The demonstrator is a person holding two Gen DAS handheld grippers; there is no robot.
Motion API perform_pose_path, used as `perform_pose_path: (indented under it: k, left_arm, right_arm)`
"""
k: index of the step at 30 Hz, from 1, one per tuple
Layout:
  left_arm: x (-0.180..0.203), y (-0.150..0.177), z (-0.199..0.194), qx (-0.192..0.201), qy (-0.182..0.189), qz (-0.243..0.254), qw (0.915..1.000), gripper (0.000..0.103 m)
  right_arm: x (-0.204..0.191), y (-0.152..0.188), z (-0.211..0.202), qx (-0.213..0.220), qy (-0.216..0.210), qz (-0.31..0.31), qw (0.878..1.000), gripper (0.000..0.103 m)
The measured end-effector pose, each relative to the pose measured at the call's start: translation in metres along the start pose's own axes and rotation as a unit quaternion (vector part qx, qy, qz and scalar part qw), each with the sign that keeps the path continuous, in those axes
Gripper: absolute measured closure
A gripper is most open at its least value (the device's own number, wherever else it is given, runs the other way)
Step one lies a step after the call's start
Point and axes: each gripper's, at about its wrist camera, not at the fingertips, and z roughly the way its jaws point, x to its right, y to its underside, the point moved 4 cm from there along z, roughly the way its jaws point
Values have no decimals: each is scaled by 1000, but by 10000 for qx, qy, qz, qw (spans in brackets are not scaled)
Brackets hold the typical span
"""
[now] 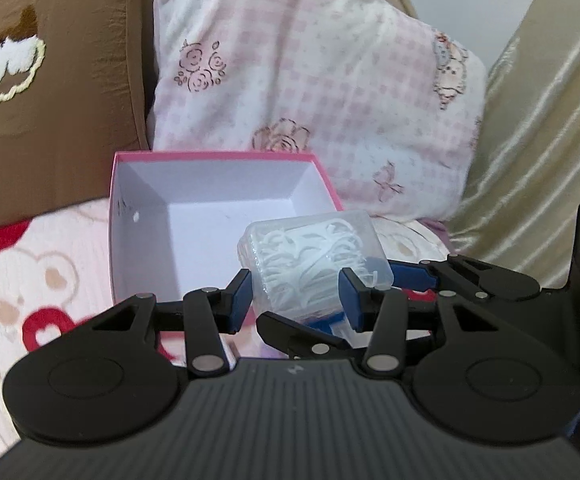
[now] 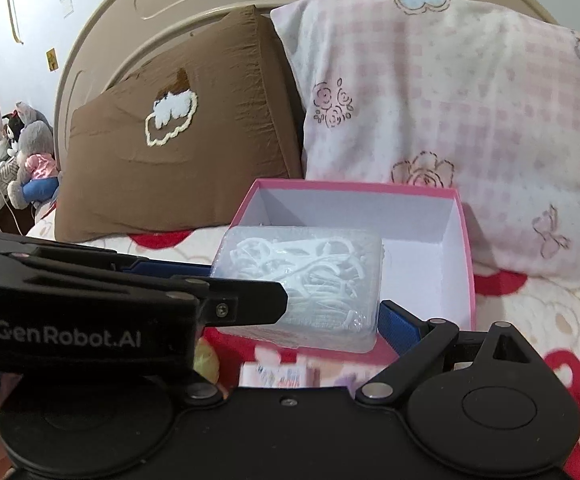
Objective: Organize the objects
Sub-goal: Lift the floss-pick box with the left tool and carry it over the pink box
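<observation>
Bedding printed with red hearts and bears (image 1: 50, 276) carried everything. Nearest, the left gripper (image 1: 294, 296) clamped the clear floss-pick case (image 1: 314, 256) by its sides. The right gripper (image 2: 332, 312) pinched the same case crosswise, probably sharing its weight. Just behind the case sat the empty pink box (image 1: 218, 216), open-topped to receive it. Pillows (image 2: 450, 100) leaned behind the case.

Floss-pick case (image 1: 314, 264) before open box (image 1: 210, 216); pillows (image 1: 310, 80) behind.
</observation>
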Motion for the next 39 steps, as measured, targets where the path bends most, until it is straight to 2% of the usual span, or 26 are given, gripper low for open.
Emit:
perform_pose_path:
  k: [5,11,14,18,19,21,24,31,35,39]
  left_arm:
    - [-8,-30,35,-63,-29,-36,10000,58]
    - [-19,-49,79,-202,-1,-256,9995,58]
    - [-28,-54,104,-323,16,-364,9988,58]
    - [-40,-52,129,-309,-115,-395,9987,58]
    - [-42,-50,135,-333,-203,-313,9987,58]
    - [-52,-45,146,-410,-232,-470,9978,59]
    - [-69,-45,163,-567,-61,-827,9949,58]
    - [-79,-44,192,-646,-139,-896,9938,57]
    - [-82,-44,207,-802,-223,-942,9921,57]
    - [-87,-46,222,-918,-204,-1163,9888,57]
  right_arm:
    - [28,-24,32,-9,-163,52,9999,7]
    - [54,-47,69,-281,-84,-316,9991,7]
    - [67,-51,91,-466,-111,-291,9984,7]
    - [84,-48,116,-423,-176,-47,9989,7]
    - [86,-45,122,-371,-241,-73,9990,7]
    - [87,-39,133,-300,-361,-178,9987,7]
    - [89,-38,151,-445,-331,-170,9983,7]
    - [100,-37,179,-567,-245,-49,9981,12]
    - [106,-32,192,-761,-47,-42,9971,20]
    - [115,-33,206,-1011,-53,146,9948,21]
